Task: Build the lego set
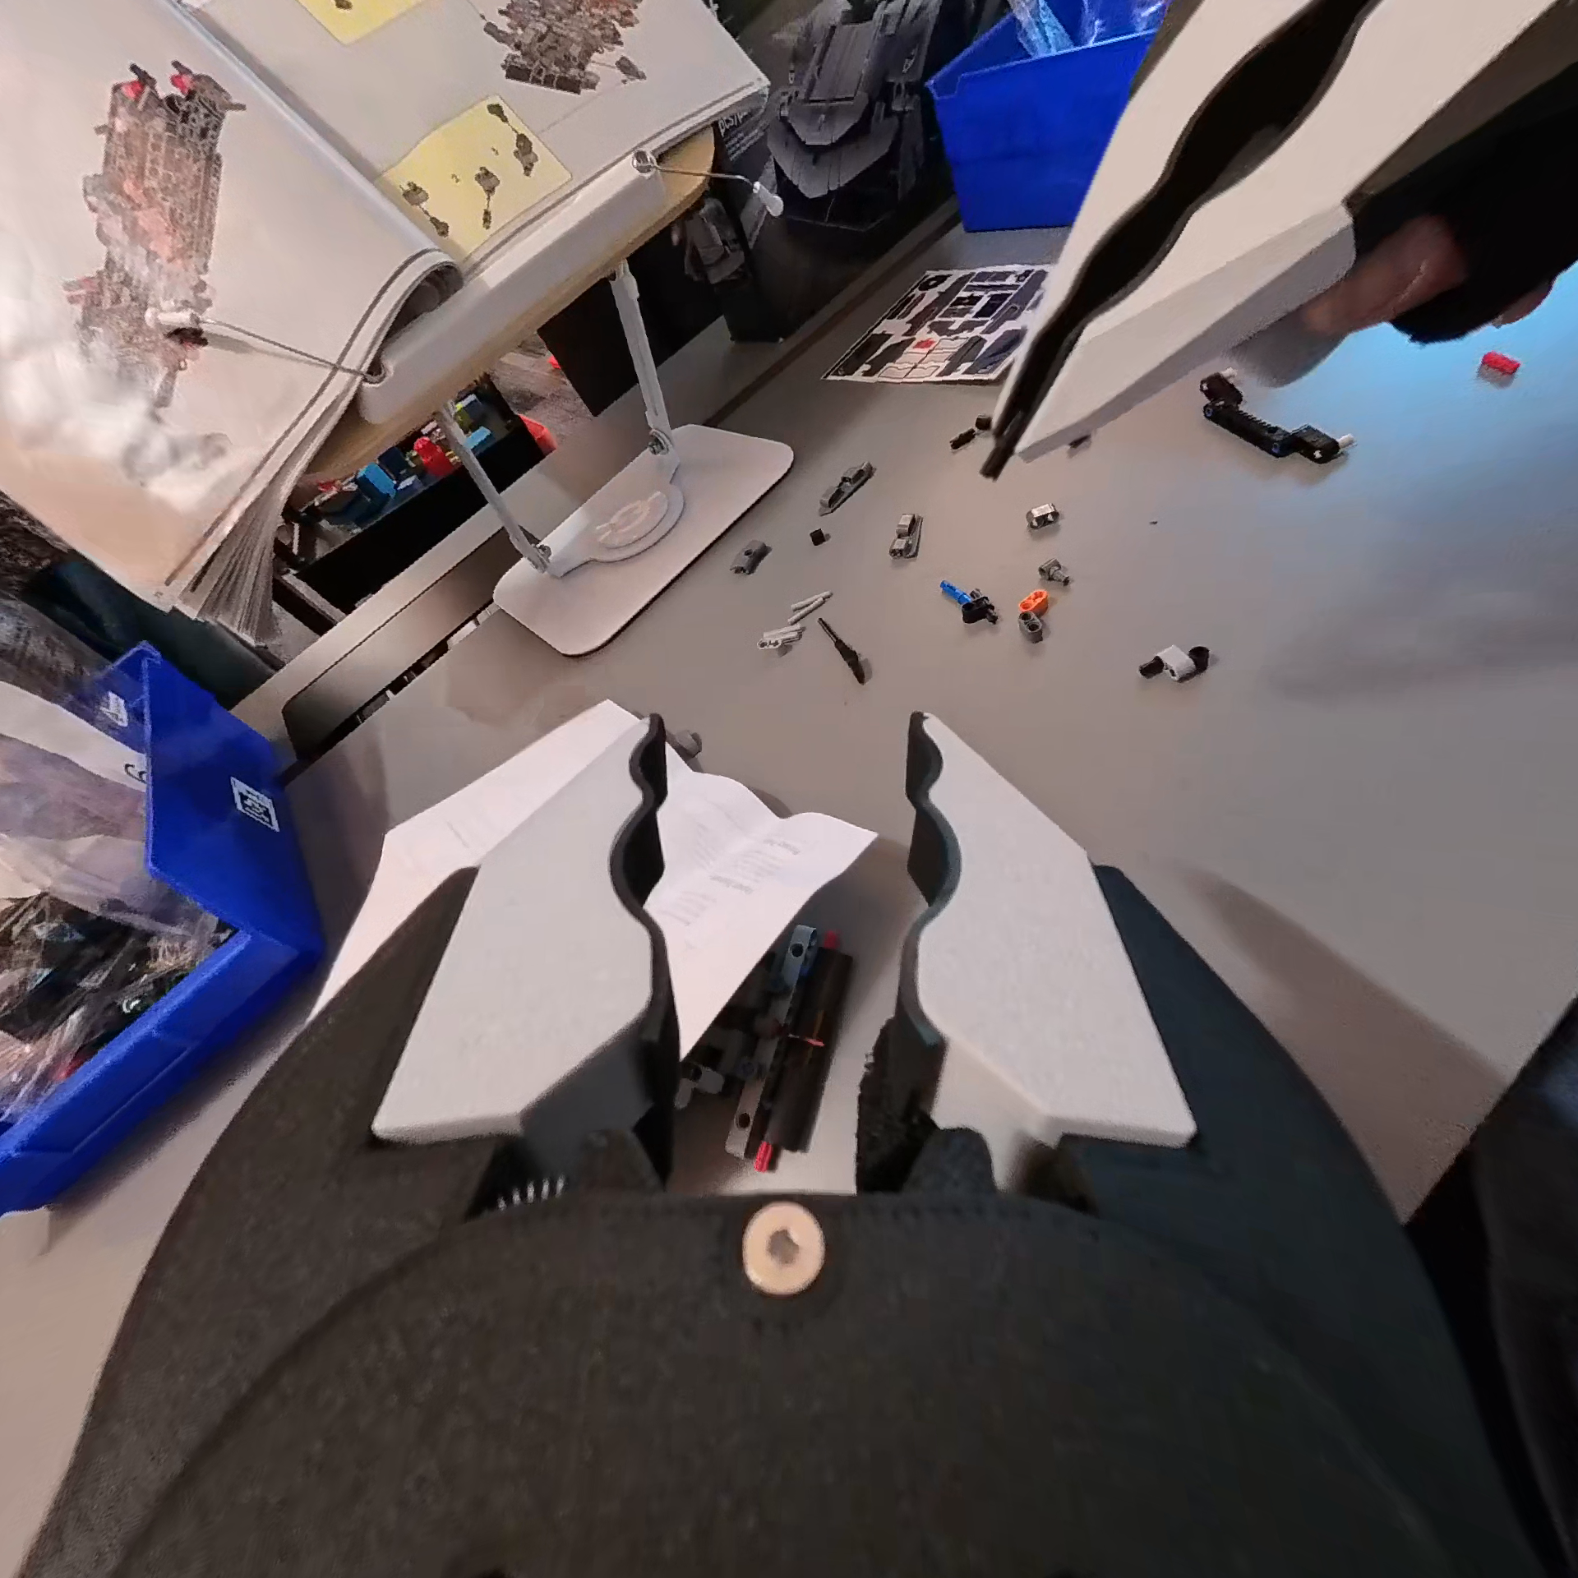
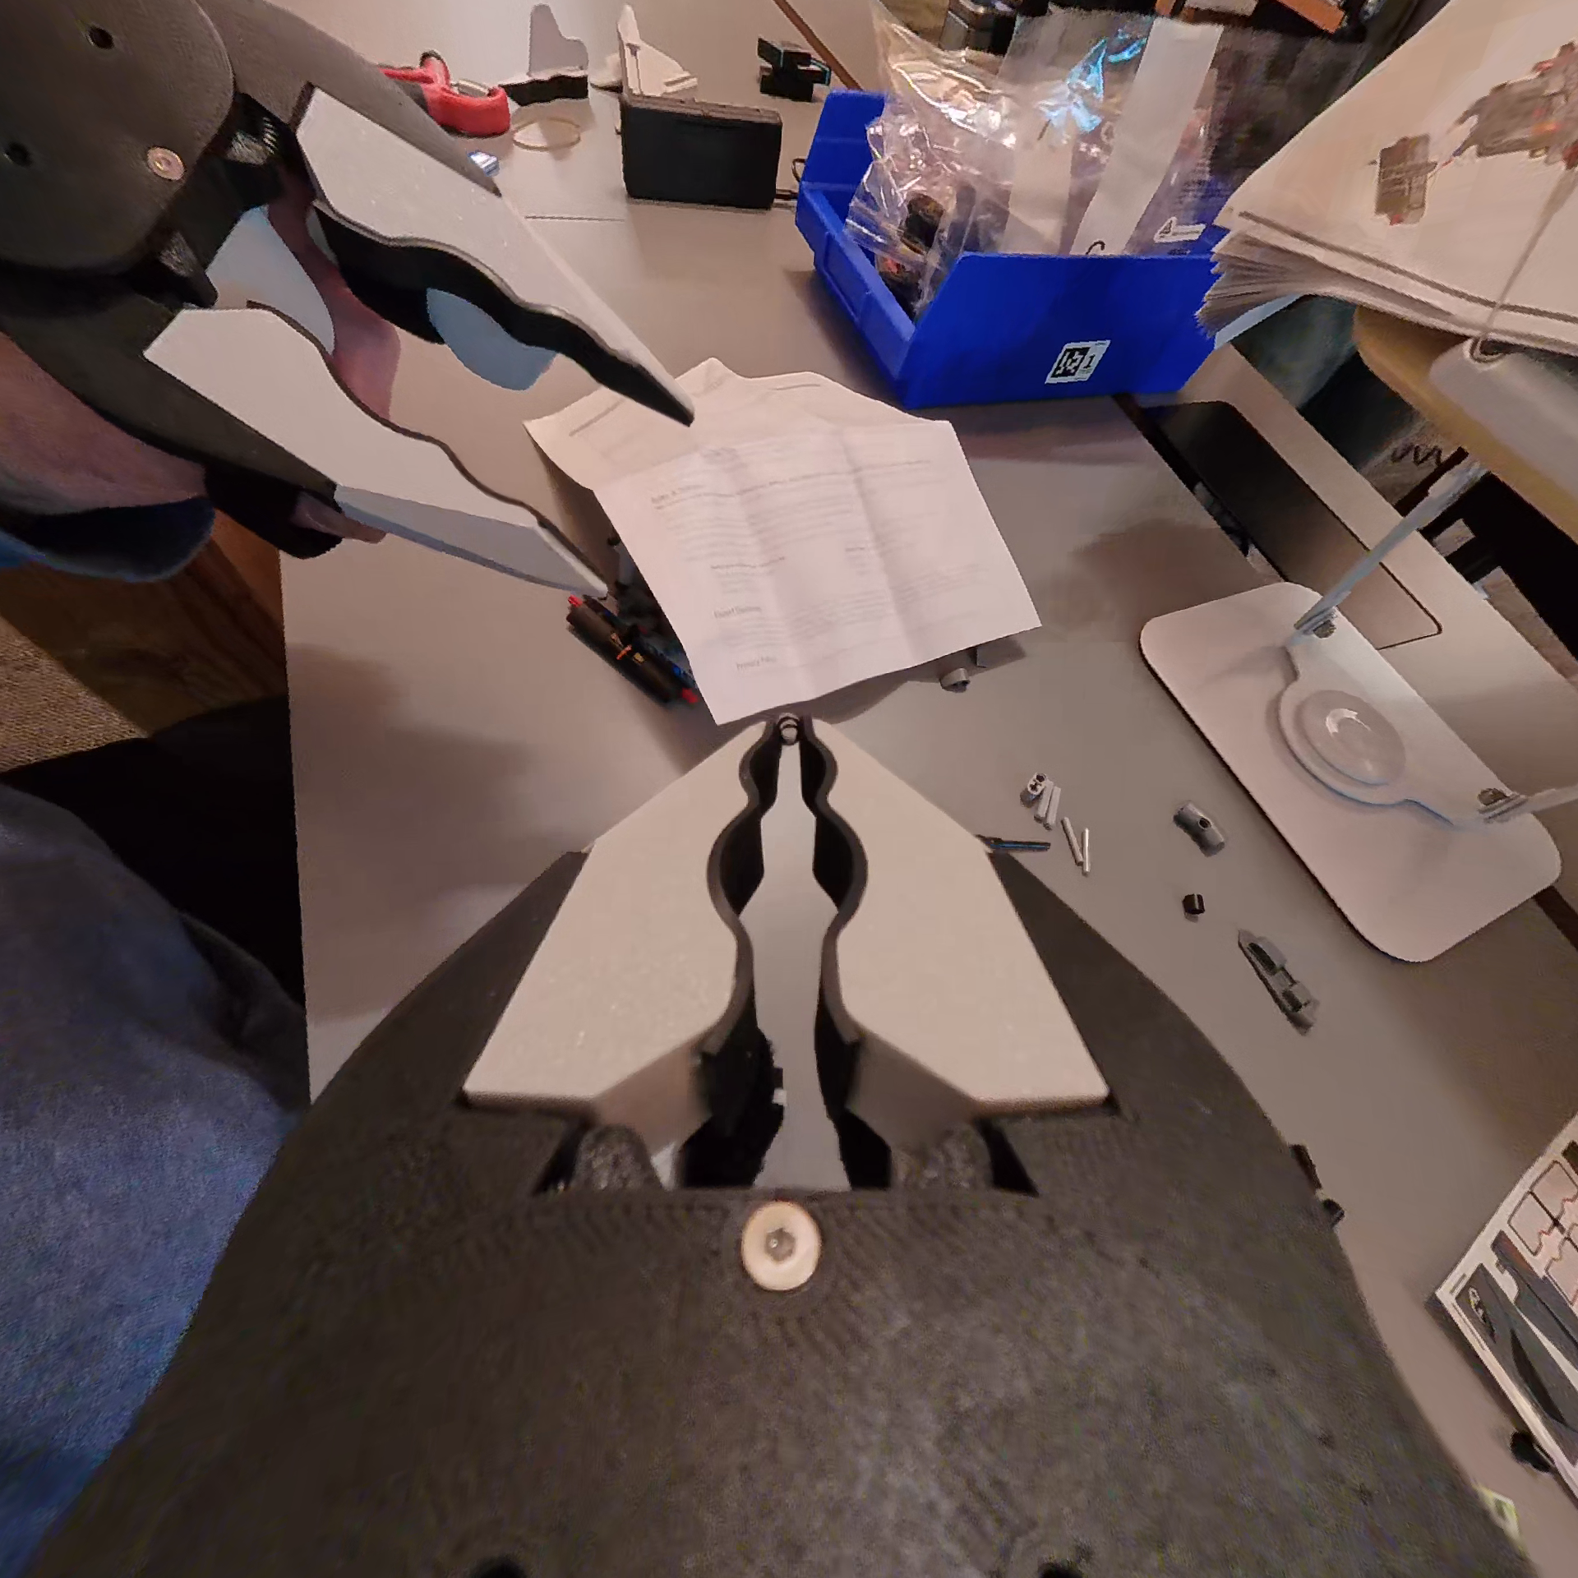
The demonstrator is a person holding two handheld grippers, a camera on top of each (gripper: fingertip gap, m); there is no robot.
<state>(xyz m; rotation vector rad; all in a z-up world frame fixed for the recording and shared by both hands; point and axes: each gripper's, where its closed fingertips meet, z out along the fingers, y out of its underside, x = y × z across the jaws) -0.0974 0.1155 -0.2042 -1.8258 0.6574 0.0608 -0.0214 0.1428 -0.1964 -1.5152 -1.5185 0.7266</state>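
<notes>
My left gripper (image 1: 786, 734) is open and hovers over a white paper sheet (image 1: 751, 862) and a black lego assembly (image 1: 768, 1059) with red and blue pins, which lies partly under the sheet. In the right wrist view the left gripper (image 2: 640, 504) stands open over the sheet (image 2: 811, 555) and the assembly (image 2: 632, 649). My right gripper (image 2: 790, 734) is shut on a small light-grey pin (image 2: 790, 727) at its tips, above the table near the sheet's corner. It also shows shut in the left wrist view (image 1: 995, 457). Several loose small pieces (image 1: 905, 538) lie on the grey table.
An open instruction book (image 1: 299, 213) sits on a white stand (image 1: 649, 529). A blue bin (image 1: 196, 897) of bagged parts stands beside the left gripper, another blue bin (image 1: 1016, 137) at the back. A sticker sheet (image 1: 948, 329), a second black assembly (image 1: 1272, 427) and a red piece (image 1: 1499, 363) lie farther off. Across from one pair of fingers to the other is roughly 9 cm.
</notes>
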